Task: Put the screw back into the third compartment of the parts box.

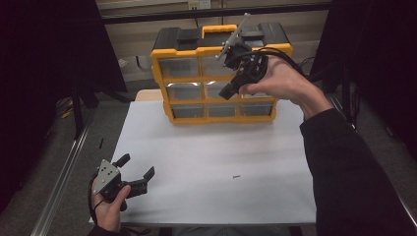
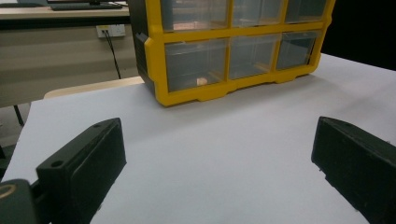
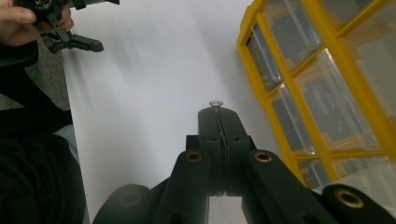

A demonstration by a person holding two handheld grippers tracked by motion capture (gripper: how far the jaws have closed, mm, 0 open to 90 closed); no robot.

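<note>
The right fingers (image 3: 218, 112) are pinched tight on a small screw (image 3: 215, 103), held up in front of the yellow cabinet (image 1: 221, 81). Only its tip is gripped, so a jolt could drop it. The left fingers (image 1: 135, 167) rest wide open, empty, above the counter (image 1: 206, 162), where another screw (image 1: 236, 176) lies.

A drawer cabinet (image 1: 220, 73) is seen with a bright yellow frame, a black top and clear, untinted drawers. The surface (image 1: 206, 162) is plain white. Both the left claw (image 1: 136, 172) and the right claw (image 3: 218, 119) are black; a silvery screw (image 3: 215, 103) is gripped by the right claw.
</note>
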